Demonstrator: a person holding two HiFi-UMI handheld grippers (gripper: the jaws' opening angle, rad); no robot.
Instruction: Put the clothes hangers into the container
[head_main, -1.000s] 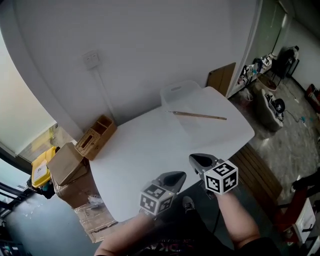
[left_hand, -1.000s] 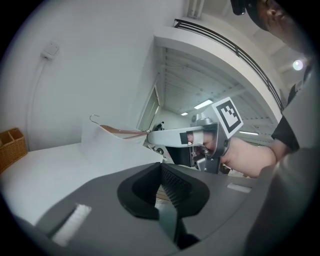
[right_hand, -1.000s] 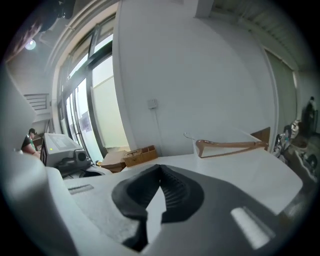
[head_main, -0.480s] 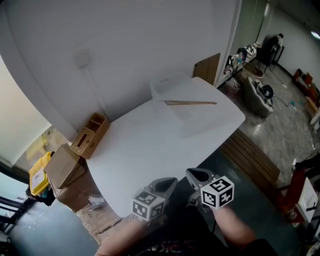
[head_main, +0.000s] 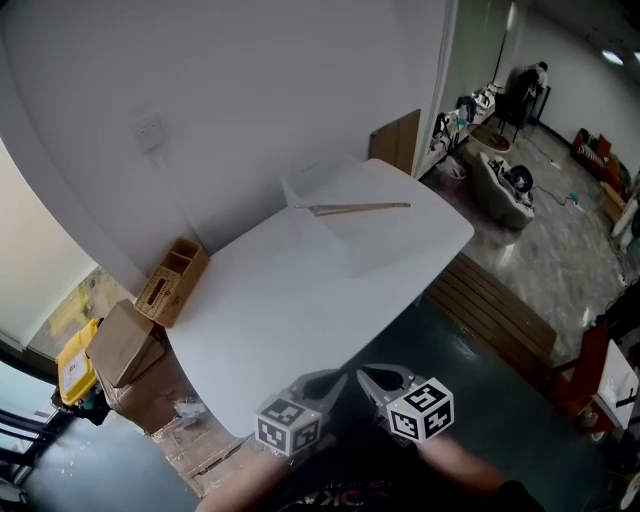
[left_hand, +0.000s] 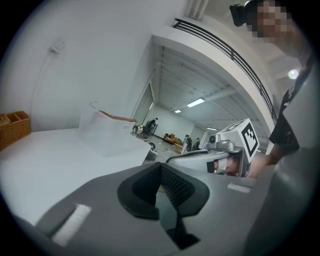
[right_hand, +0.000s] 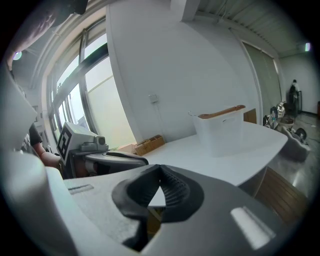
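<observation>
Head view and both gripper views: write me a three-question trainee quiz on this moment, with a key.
1. True or false: the wooden hanger lies across the rim of the translucent container.
2. The left gripper and the right gripper are: A) open, empty; B) shut, empty; C) shut on the hanger.
3. In the head view, what woven thing stands by the wall, past the left end of the white table?
Key: 1 true; 2 B; 3 a wicker basket.
</observation>
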